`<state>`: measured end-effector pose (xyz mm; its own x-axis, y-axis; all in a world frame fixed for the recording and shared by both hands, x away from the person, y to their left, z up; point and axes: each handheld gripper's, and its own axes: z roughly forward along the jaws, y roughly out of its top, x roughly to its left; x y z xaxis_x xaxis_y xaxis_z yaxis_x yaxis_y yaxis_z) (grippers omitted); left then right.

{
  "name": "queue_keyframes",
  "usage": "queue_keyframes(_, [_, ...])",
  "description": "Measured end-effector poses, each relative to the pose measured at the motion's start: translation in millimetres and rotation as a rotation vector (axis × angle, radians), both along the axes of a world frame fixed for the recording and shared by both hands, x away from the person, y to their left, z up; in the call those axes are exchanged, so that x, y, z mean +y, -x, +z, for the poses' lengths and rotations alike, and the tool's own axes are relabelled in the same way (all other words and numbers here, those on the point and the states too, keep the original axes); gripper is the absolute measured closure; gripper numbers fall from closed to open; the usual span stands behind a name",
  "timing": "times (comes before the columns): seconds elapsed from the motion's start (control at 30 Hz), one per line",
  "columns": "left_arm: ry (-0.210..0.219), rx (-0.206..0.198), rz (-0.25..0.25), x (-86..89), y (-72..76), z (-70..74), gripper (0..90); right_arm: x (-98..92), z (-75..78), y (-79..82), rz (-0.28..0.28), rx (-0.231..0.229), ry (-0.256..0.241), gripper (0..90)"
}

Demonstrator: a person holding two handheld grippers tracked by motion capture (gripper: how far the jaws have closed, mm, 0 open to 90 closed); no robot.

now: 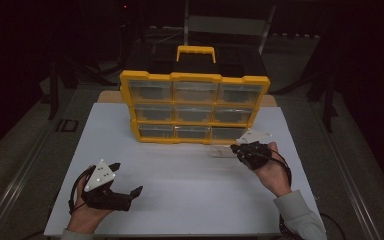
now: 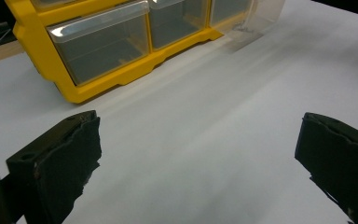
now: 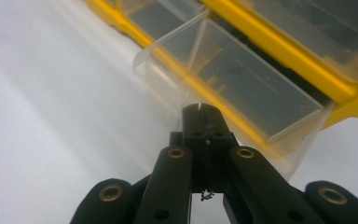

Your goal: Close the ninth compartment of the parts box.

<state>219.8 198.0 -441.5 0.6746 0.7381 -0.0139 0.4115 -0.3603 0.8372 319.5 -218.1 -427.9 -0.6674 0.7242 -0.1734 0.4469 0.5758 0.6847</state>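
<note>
A yellow organizer (image 1: 195,80) with several clear drawers stands upright at the back of the white table (image 1: 190,200). Its bottom right drawer (image 1: 221,150) is pulled partly out over the table. In the right gripper view this clear drawer (image 3: 242,88) juts from the yellow frame (image 3: 354,100), and my right gripper (image 3: 201,112) is shut on its front lip. From above, the right gripper (image 1: 237,148) sits at the drawer's front. My left gripper (image 1: 128,177) rests open near the front left, with nothing between its jaws. Past the left gripper (image 2: 200,158) I see the organizer (image 2: 28,32) and the drawer (image 2: 261,18).
A black case with a yellow handle (image 1: 196,52) stands behind the organizer. Dark floor and stands surround the table. The table's front edge lies just before my hands.
</note>
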Motion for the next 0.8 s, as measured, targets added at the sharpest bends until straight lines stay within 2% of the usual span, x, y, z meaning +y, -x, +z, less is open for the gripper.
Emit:
queue_keyframes(0.03, [0.002,0.001,0.002,0.2,0.1,0.2,0.9,1.2,-1.2,3.3,0.004,-0.007,0.014,90.0])
queue_keyframes(0.27, [0.001,-0.001,0.001,0.5,0.2,0.4,0.9,-0.9,-6.9,7.2,-0.002,-0.001,0.011,90.0])
queue_keyframes(0.8, [0.000,-0.003,0.002,1.3,0.2,0.8,0.9,0.1,-22.4,0.9,-0.017,0.034,-0.006,90.0])
